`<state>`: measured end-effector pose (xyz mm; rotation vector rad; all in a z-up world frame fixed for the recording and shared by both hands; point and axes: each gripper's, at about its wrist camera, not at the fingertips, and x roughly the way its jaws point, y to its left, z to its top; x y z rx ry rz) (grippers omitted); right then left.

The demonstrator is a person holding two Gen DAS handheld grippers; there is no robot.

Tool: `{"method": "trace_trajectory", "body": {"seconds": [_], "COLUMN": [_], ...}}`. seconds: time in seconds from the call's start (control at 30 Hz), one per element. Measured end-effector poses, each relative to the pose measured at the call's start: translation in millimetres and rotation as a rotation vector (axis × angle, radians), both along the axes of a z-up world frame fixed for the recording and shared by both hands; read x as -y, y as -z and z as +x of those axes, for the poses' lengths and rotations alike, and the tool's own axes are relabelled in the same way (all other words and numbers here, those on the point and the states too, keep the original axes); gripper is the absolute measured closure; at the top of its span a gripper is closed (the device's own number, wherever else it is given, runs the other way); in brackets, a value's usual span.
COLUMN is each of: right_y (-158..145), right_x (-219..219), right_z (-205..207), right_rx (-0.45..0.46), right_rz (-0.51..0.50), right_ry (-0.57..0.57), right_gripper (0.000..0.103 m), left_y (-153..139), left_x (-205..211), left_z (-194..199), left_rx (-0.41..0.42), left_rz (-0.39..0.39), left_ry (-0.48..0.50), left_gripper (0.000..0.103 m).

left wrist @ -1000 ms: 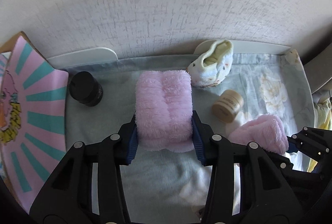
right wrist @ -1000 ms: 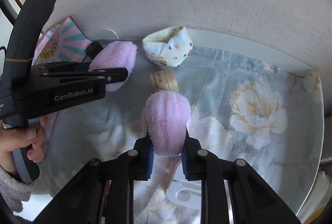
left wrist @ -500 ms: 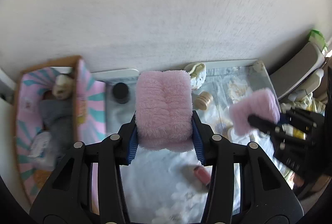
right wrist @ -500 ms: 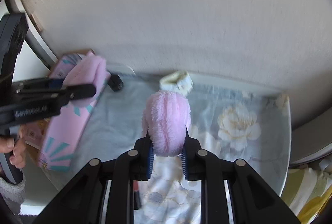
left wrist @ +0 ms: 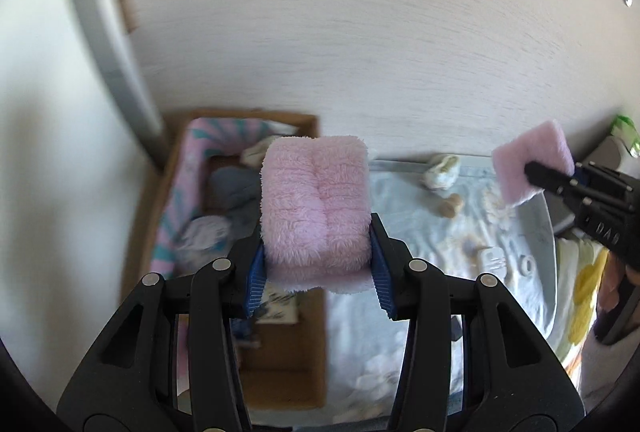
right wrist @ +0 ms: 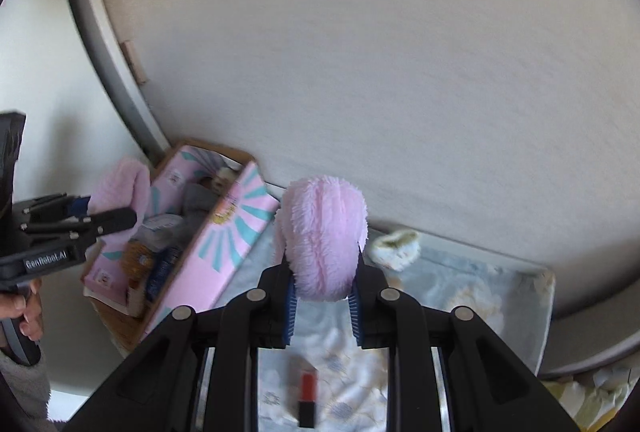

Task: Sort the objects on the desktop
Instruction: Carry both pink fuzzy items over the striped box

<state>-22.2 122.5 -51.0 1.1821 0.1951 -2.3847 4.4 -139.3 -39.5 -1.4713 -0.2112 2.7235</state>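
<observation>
My left gripper (left wrist: pixel 317 264) is shut on a folded pink fluffy cloth (left wrist: pixel 315 203), held high above the pink patterned cardboard box (left wrist: pixel 180 191) and the desk's left edge. My right gripper (right wrist: pixel 322 292) is shut on a second pink fluffy piece (right wrist: pixel 324 232), raised over the floral cloth (right wrist: pixel 460 296). Each gripper shows in the other's view: the right gripper (left wrist: pixel 560 175) with its pink piece (left wrist: pixel 528 159) at the far right, the left gripper (right wrist: pixel 112 220) with its pink cloth (right wrist: pixel 120 187) over the box (right wrist: pixel 224 248) at the left.
The box holds grey and white fabric items (left wrist: pixel 236 187). On the floral cloth lie a small cream baby shoe (right wrist: pixel 396 248), a wooden-lidded jar (left wrist: pixel 452 203), a lipstick (right wrist: pixel 307 392) and small white items (left wrist: pixel 496 256). A pale wall stands behind.
Both grippers have risen well above the desk with their pink pieces. The left one has swung left, so the box now lies below it. Both grips stay as they were.
</observation>
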Motion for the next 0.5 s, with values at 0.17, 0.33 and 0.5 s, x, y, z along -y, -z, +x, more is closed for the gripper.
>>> {"method": "trace_trajectory", "body": {"seconds": [0.17, 0.33, 0.5], "right_y": [-7.7, -5.6, 9.6], "right_x": [35.8, 78.2, 121.0], "right_z": [0.7, -1.5, 2.6], "right_rx": [-0.007, 0.014, 0.067], "right_rz": [0.003, -0.007, -0.011], "right_ry": [-0.070, -0.154, -0.255], "right_gripper": [0.083, 0.083, 0.083], "left_y": [3.4, 11.4, 24.3], "left_x": [34.4, 58.9, 73.7], "left_z": [18.5, 36.0, 49.6], "left_rx": [0.015, 0.037, 0.060], "left_rz": [0.052, 0.049, 0.067], "left_ry": [-0.088, -0.160, -0.222], "left_gripper": [0.062, 0.062, 0.062]}}
